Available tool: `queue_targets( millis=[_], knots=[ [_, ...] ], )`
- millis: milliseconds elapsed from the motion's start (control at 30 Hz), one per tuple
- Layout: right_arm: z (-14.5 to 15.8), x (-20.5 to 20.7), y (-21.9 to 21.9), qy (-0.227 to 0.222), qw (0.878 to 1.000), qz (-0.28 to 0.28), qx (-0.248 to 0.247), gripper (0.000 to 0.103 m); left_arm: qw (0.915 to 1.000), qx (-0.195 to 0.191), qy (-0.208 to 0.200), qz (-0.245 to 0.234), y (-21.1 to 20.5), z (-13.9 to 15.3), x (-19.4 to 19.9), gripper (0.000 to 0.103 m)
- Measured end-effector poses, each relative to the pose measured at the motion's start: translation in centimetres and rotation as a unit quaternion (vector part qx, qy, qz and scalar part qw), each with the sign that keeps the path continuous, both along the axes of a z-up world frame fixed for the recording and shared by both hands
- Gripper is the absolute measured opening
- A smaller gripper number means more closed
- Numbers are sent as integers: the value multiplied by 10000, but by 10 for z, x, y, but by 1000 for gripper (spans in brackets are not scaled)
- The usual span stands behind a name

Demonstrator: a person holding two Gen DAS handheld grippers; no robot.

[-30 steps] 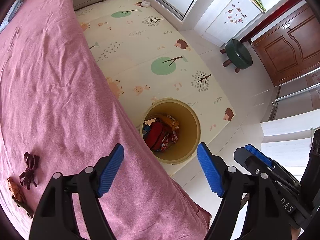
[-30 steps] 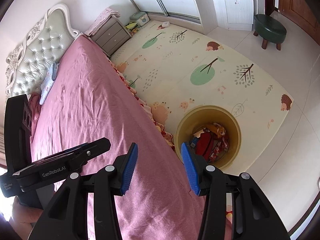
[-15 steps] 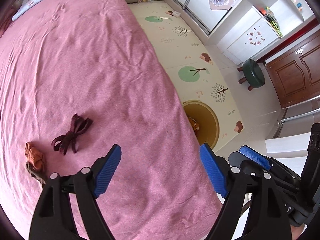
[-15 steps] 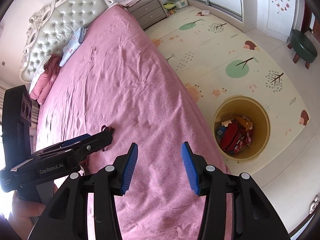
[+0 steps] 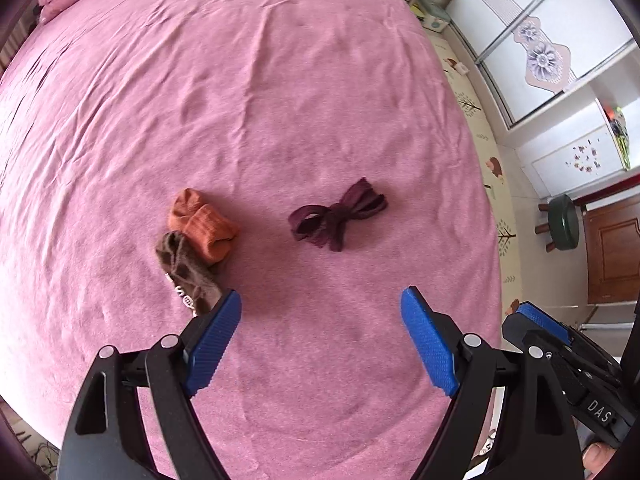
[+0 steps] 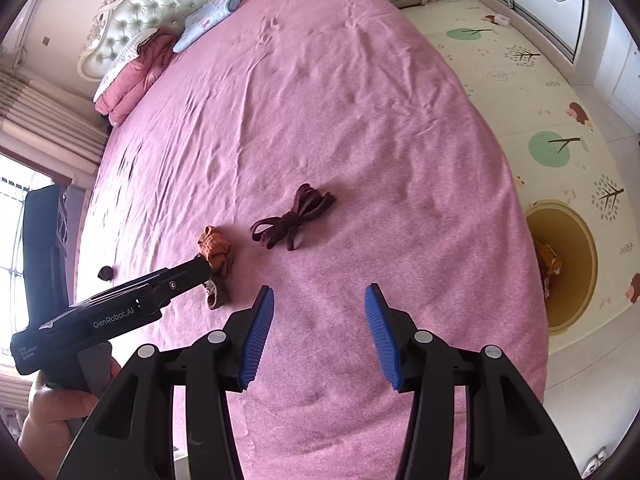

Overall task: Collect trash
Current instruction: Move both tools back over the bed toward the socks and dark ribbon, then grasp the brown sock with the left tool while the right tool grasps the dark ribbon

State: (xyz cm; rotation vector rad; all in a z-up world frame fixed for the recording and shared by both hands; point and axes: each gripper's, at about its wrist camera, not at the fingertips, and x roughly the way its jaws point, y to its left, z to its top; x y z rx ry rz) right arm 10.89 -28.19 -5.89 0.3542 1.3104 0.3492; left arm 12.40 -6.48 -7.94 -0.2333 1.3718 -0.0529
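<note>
- The left tongs hang over the pink bed, pointing steeply down, spread wide with nothing between the blue pads.
- The right tongs stand at a middling gap; their jaws are opening, and only bedspread shows between them.
- A dark maroon ribbon bow lies flat on the bed, at about 12 o'clock from the left tongs and well apart from them. In the left wrist view its long axis runs from 8 o'clock to 2 o'clock, with the loops fanned at the upper right end and flatter loops at the lower left.
- In the right wrist view the same bow runs from 7 o'clock to 1 o'clock, at 11 o'clock from the right tongs.
- An orange sock sits rolled up at 9 o'clock from the bow, touching a brown sock below it. The brown sock's long axis runs from 11 o'clock to 5 o'clock, and its lower end lies just beside the left pad of the left tongs.
- A small dark lump rests on the bed at 9 o'clock of the socks; what it is cannot be told.
- A yellow bin stands on the play mat at 3 o'clock of the bed edge, with coloured wrappers inside.
</note>
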Motion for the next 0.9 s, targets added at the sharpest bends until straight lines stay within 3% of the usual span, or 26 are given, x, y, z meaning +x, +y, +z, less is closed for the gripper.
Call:
queue_targets(
  millis=[400,767,900],
  knots=[
    [-27,19,72,200,9977,644,33,53,9959,68,282,859,70,-49,-11,82],
    [-51,40,101,324,9953,911,-42,53,9911,56,616,1181,90,-93,-8,81],
    [-59,45,107,372,9949,939,-58,53,9892,174,693,1281,94,-106,-6,74]
  ],
)
